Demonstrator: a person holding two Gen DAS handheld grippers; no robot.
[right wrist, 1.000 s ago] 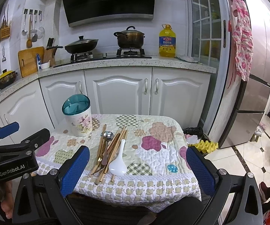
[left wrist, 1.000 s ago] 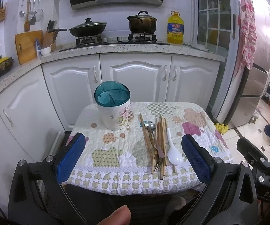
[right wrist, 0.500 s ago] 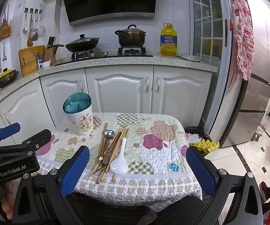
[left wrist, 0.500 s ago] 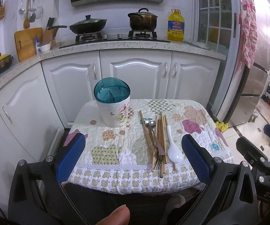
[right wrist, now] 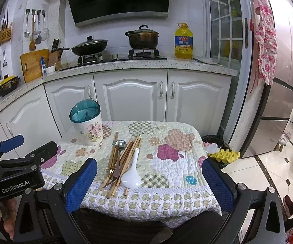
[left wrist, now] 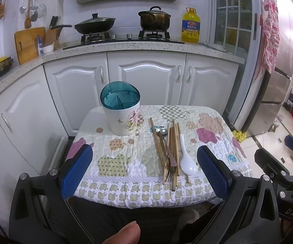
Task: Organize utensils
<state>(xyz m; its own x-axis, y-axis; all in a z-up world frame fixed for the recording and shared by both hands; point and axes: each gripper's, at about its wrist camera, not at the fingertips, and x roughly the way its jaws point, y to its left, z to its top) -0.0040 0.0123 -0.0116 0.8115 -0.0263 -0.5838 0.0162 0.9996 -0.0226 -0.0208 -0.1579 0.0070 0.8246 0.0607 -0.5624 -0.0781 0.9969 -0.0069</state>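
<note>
A white floral utensil holder (left wrist: 122,115) with a teal divided top stands at the table's far left; it also shows in the right wrist view (right wrist: 87,126). A pile of wooden chopsticks (left wrist: 174,148), a metal spoon (left wrist: 161,131), a fork and a white ceramic spoon (left wrist: 187,160) lies in the middle of the quilted tablecloth (left wrist: 207,122). The same pile (right wrist: 124,158) and white spoon (right wrist: 132,177) show in the right wrist view. My left gripper (left wrist: 144,174) is open and empty above the table's near edge. My right gripper (right wrist: 150,181) is open and empty there too.
White cabinets and a counter with a wok (left wrist: 94,25), a pot (left wrist: 154,18) and an oil bottle (left wrist: 190,25) stand behind the table. A fridge (right wrist: 278,101) is at the right. A yellow egg tray (right wrist: 226,155) lies on the floor beside the table.
Both grippers have moved slightly nearer the table and tilted down a little. Nothing on the table has moved.
</note>
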